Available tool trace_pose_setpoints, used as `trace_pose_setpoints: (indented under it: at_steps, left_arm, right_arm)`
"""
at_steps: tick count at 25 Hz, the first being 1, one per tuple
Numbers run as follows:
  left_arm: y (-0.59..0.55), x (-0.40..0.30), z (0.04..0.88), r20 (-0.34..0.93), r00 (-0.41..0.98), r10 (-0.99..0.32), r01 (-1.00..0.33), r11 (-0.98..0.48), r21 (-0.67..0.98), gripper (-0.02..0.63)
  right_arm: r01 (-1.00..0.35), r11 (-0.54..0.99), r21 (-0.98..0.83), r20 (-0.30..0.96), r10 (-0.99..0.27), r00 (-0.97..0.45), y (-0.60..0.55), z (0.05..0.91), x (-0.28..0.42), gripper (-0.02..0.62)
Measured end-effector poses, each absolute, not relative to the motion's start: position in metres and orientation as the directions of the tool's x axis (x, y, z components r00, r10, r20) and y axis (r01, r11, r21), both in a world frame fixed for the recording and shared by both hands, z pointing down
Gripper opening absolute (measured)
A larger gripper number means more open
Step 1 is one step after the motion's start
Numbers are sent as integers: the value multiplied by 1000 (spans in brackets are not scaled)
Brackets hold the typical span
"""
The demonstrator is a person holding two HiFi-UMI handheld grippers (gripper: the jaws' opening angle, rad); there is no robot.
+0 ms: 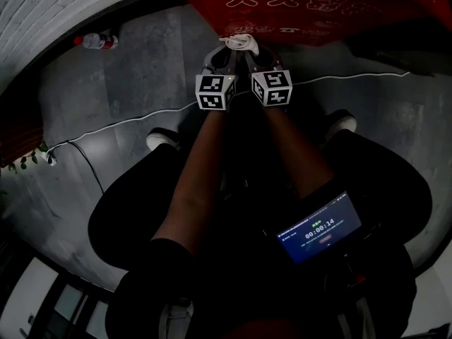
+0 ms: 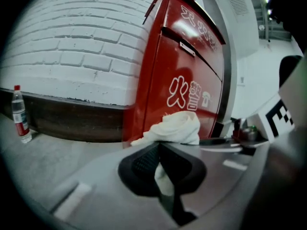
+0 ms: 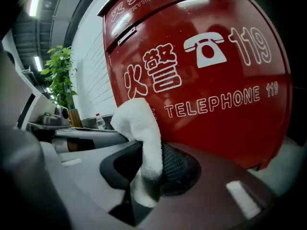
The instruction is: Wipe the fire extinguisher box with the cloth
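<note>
Straight ahead of both grippers: one red fire extinguisher box [image 3: 206,80], standing tall against a white brick wall [image 2: 81,47], long side up and down. Two grippers, side by side and very close, low in front of it. Left gripper [image 2: 160,164]: jaws pinched tight on the white cloth [image 2: 175,128]. Right gripper [image 3: 148,169]: jaws pinched tight on that same cloth, with a soft lump sticking up past the tips. One cloth only, bunched between the two. Cloth just in front of the bottom part of the red box; touching or not, hard to tell. Right gripper square to the wide front with the white letters; left gripper more toward the left corner and side. Neither one clearly nearer. Next, most likely: push forward a little, press the cloth flat on the red, rub up and down along the tall side. Off to the left by the wall, well apart: one water bottle [image 2: 21,114]. One green plant [image 3: 60,80] too, far off.
</note>
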State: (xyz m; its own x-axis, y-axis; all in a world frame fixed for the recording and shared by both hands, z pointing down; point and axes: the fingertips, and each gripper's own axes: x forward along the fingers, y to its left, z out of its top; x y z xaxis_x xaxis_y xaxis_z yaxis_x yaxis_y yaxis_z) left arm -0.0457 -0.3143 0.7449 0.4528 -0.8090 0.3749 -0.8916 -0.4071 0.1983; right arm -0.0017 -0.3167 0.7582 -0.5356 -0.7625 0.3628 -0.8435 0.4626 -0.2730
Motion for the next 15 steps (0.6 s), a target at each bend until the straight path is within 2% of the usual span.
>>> trace_pose_setpoints:
  at_steps: [6, 15]
  left_arm:
    - [-314, -40, 746, 367, 499, -785, -867, -457, 200, 0]
    - [-318, 35, 742, 372, 580, -725, -813, -549, 197, 0]
  right_arm:
    - [-872, 402, -278, 367, -795, -483, -318, 759, 4, 94]
    - [-916, 290, -278, 381, -842, -383, -322, 756, 76, 94]
